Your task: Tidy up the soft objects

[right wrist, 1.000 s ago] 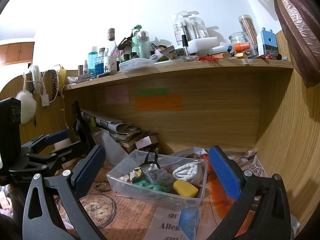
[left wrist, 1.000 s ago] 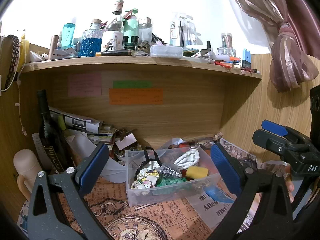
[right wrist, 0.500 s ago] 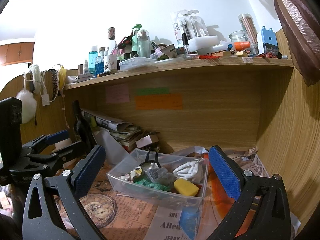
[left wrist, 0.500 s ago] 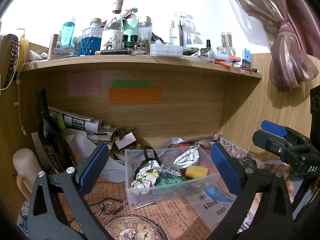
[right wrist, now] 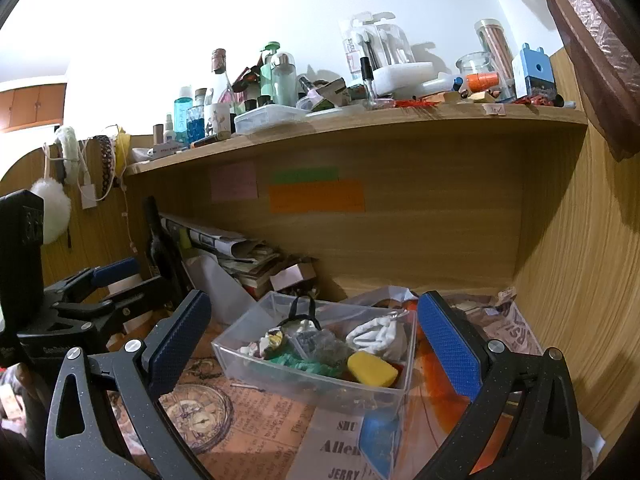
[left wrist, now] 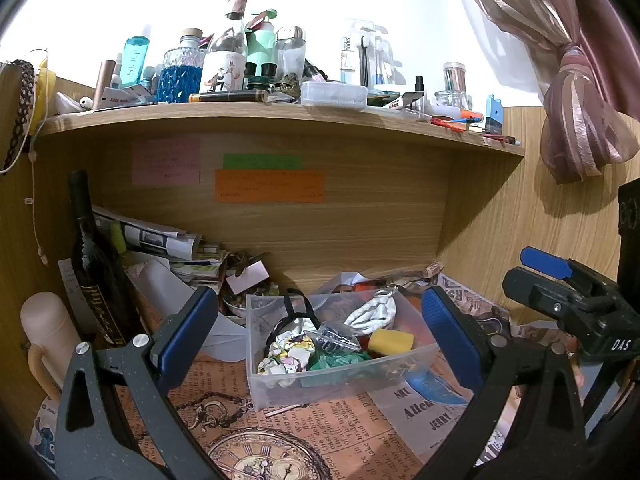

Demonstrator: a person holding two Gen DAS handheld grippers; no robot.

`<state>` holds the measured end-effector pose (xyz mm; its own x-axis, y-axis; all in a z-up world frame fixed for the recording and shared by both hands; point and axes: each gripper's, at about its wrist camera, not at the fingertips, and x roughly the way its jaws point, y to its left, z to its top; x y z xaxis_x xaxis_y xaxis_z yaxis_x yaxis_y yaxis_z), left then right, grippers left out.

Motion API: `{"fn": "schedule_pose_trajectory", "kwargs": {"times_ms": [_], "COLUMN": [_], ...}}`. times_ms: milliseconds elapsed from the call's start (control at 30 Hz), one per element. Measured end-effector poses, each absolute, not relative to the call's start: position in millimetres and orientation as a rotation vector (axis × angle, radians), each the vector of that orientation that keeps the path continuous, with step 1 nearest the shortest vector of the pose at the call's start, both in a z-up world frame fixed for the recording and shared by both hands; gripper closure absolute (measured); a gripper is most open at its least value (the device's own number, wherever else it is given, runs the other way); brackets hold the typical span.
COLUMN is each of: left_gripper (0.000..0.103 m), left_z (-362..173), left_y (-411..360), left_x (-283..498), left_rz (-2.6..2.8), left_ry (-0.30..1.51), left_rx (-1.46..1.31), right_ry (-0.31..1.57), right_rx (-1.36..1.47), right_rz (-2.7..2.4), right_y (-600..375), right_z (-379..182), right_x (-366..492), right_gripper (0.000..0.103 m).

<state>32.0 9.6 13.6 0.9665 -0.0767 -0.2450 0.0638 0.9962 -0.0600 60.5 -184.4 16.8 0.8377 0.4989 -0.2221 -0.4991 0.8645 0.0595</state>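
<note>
Bin (left wrist: 280,380) of clear plastic stood on the counter (left wrist: 340,420), under the shelf (left wrist: 280,114), and it held the soft things together: a yellow sponge (left wrist: 391,341), a white cloth (left wrist: 372,314), a green cloth (left wrist: 336,360), a patterned pouch (left wrist: 286,354) and a small clear bag (left wrist: 334,336). I judged that they were put in one open container so that they stay in one place and can be reached from above.

The left hand-held gripper (left wrist: 320,334) was released, with its blue pads wide apart, and nothing was between them. It was held back from the bin, on its near side, not touching it. The right hand-held gripper (right wrist: 310,334) was also released and empty, and it faced the same bin from the right front corner. Both seemed to be kept wide so that either one could go down over a soft thing without pushing the bin wall.

A flat blue thing (right wrist: 378,434) lay on the newspaper just beside the bin, outside it; whether it is soft I could not tell. A dark bottle (left wrist: 94,272) stood upright at the left, well apart from the bin. In my judgement most of the sorting was already done.
</note>
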Motion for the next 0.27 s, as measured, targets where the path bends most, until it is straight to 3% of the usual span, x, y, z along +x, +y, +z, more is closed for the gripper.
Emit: {"fn": "schedule_pose_trajectory", "kwargs": {"times_ms": [267], "left_gripper": [0.000], "left_z": [13.9], "left_y": [10.0], "left_x": [32.7], "left_rz": [-0.080], "left_ry": [0.250], "left_rx": [-0.050], "right_ry": [0.243], "right_rx": [-0.001], "right_rz": [0.534], "right_y": [-184.3], "right_z": [16.1], "right_x": [62.6], "right_gripper": [0.000]}}
